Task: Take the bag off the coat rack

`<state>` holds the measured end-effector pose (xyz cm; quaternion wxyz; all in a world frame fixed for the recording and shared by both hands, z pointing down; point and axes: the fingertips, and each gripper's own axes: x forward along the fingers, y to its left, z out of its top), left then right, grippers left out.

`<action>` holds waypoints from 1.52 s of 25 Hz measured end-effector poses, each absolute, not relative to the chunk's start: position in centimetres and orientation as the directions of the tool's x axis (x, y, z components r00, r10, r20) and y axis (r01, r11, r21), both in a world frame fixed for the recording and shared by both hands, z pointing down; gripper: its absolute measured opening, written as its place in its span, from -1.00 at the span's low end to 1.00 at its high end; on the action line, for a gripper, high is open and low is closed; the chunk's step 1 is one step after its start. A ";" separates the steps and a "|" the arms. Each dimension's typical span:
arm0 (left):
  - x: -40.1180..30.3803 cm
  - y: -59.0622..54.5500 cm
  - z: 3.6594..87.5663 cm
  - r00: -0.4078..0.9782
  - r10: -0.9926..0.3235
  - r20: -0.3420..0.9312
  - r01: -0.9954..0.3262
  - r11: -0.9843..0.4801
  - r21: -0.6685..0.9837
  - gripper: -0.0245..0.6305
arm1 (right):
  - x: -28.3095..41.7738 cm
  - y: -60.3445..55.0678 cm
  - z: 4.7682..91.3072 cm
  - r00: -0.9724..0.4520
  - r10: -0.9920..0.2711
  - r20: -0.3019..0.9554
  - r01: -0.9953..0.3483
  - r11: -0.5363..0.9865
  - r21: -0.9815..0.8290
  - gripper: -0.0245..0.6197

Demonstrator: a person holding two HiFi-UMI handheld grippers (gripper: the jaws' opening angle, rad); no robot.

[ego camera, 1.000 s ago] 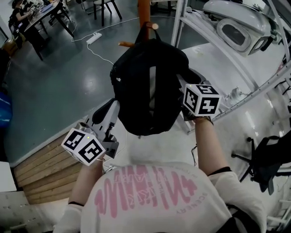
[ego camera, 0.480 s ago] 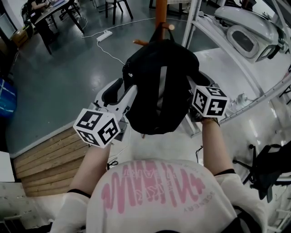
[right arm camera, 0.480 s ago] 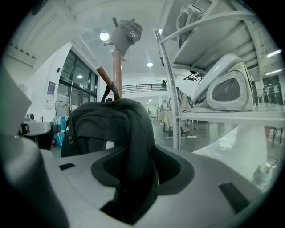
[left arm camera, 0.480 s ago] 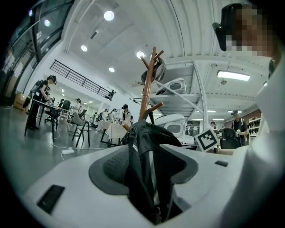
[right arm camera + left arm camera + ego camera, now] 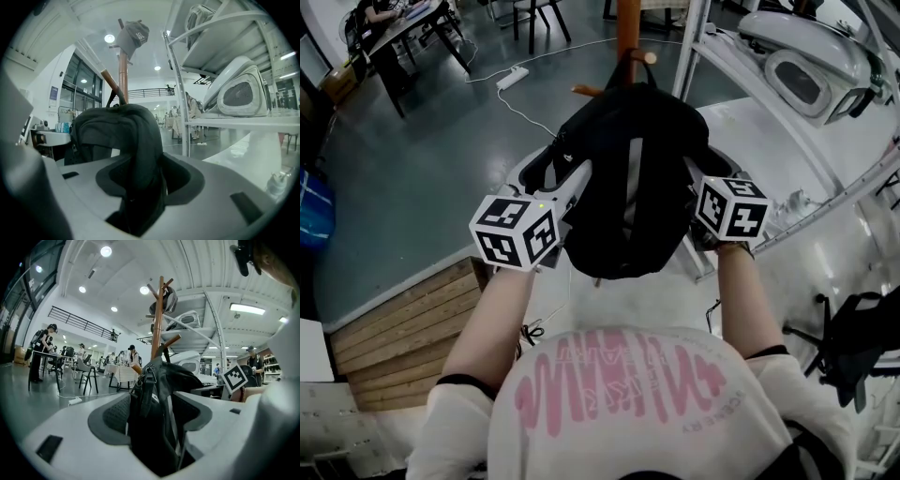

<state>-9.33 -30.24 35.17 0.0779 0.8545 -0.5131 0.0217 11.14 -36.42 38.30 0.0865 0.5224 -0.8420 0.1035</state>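
A black backpack (image 5: pixel 628 178) hangs by its top loop from a peg of the wooden coat rack (image 5: pixel 628 19). My left gripper (image 5: pixel 558 173) is at the bag's left side. Its jaws are opening, with the bag's edge and strap (image 5: pixel 154 418) between them and a gap showing beside the right pad. My right gripper (image 5: pixel 698 173) is at the bag's right side, partly hidden behind it. In the right gripper view, the right gripper (image 5: pixel 140 173) is shut on a thick fold of the bag (image 5: pixel 126 136). The rack's pole (image 5: pixel 157 324) rises behind the bag.
A white metal shelf frame with a white machine housing (image 5: pixel 797 66) stands close on the right. A wooden platform (image 5: pixel 403 328) lies at lower left, a power strip (image 5: pixel 509 78) on the floor ahead, a black chair (image 5: pixel 853 347) at right. A grey cap (image 5: pixel 133 33) tops the rack.
My left gripper rose from the lower left to the bag's left side, and its jaws came apart around the bag's edge. The right gripper kept its hold and place.
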 end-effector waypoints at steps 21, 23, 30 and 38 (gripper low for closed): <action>-8.4 -33.2 36.5 0.437 -0.881 0.179 -0.899 -0.433 0.063 -0.12 | 11.3 -35.7 38.4 -0.449 -0.856 0.256 -0.893 0.443 -0.084 -0.38; -8.4 -33.2 36.5 0.430 -0.886 0.174 -0.903 -0.426 0.059 -0.15 | 11.4 -35.7 38.4 -0.448 -0.857 0.256 -0.893 0.442 -0.085 -0.38; -8.3 -32.9 36.7 0.445 -0.880 0.166 -0.895 -0.438 0.078 -0.30 | 11.4 -35.3 38.5 -0.434 -0.867 0.246 -0.901 0.422 -0.102 -0.40; -8.1 -32.8 37.0 0.491 -0.854 0.175 -0.871 -0.478 0.110 -0.42 | 11.4 -35.6 38.7 -0.422 -0.869 0.259 -0.906 0.407 -0.113 -0.44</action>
